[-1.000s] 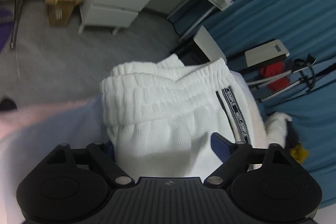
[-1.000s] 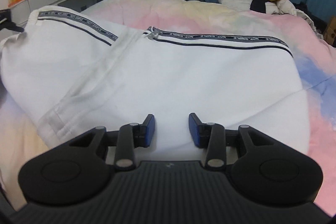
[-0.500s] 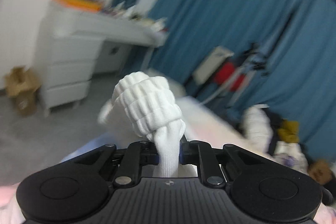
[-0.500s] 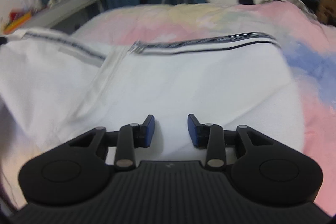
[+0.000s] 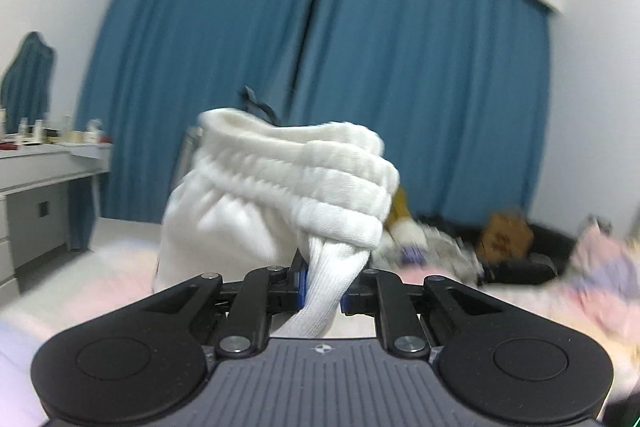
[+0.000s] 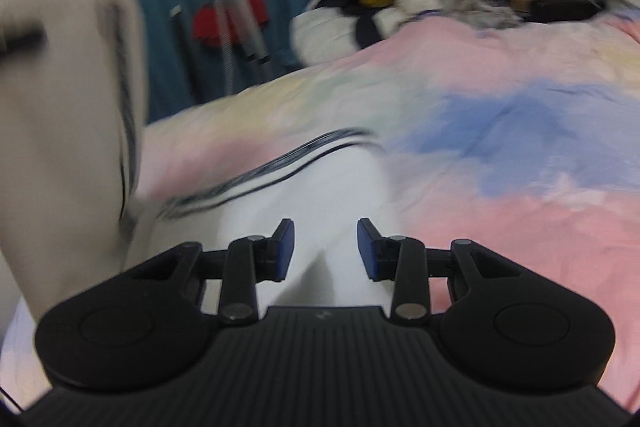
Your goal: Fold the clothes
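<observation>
Left gripper clamped on white trousers — raised waistband, right gripper unclenched above trouser leg — bedspread beneath

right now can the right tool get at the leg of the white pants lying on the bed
Probably yes. The right tool stands open with the white pants lying flat on the bedspread right under its tips, nothing between; the left tool holds the waistband end up, off to the side.

A home bedroom — pastel duvet, blue curtains, cluttered dressing table.
</observation>
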The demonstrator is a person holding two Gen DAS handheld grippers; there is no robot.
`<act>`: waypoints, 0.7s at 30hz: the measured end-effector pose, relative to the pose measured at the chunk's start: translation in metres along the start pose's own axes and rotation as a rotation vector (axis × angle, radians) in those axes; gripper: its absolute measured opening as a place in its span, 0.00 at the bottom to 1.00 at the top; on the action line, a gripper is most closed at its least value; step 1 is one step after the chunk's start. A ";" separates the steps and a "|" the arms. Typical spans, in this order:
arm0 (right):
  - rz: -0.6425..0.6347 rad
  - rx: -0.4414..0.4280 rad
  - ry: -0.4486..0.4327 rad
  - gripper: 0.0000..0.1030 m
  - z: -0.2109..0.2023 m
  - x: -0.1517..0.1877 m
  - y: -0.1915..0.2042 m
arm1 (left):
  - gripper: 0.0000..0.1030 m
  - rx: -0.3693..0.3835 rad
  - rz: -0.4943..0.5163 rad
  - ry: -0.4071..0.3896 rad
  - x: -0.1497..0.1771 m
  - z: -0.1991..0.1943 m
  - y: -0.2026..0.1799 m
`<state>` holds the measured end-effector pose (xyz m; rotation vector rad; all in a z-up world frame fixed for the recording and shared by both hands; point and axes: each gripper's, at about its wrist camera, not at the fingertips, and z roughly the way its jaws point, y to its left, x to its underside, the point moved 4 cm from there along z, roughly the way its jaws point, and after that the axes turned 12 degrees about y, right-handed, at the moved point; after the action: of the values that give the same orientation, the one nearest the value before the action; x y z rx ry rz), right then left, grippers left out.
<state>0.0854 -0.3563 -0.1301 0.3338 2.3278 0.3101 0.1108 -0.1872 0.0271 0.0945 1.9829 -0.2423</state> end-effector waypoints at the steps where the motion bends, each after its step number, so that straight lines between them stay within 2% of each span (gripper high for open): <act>1: 0.036 0.011 -0.013 0.36 -0.003 -0.004 -0.012 | 0.14 0.010 0.028 0.031 0.016 0.012 -0.015; 4: 0.098 0.084 -0.071 0.38 -0.014 -0.015 -0.039 | 0.14 0.041 0.128 0.145 0.063 0.046 -0.053; 6: 0.103 0.072 -0.086 0.38 -0.014 -0.019 -0.047 | 0.14 0.052 0.202 0.215 0.092 0.064 -0.073; 9: 0.175 -0.047 -0.055 0.38 -0.006 -0.021 -0.060 | 0.15 0.056 0.288 0.263 0.122 0.081 -0.085; 13: 0.308 -0.261 0.044 0.38 0.015 -0.023 -0.077 | 0.21 0.068 0.379 0.278 0.131 0.088 -0.077; 15: 0.356 -0.343 0.073 0.39 0.020 -0.025 -0.080 | 0.33 0.081 0.427 0.315 0.136 0.087 -0.066; 17: 0.384 -0.404 0.091 0.39 0.023 -0.027 -0.079 | 0.50 0.088 0.477 0.333 0.140 0.081 -0.050; 20: 0.400 -0.449 0.108 0.39 0.026 -0.033 -0.075 | 0.63 0.085 0.565 0.329 0.145 0.060 -0.029; 21: 0.396 -0.449 0.117 0.39 0.029 -0.036 -0.075 | 0.63 0.079 0.595 0.329 0.148 0.054 -0.023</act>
<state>0.1198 -0.4349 -0.1499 0.5591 2.2103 1.0487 0.0942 -0.2278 -0.1259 0.8047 2.1667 0.0903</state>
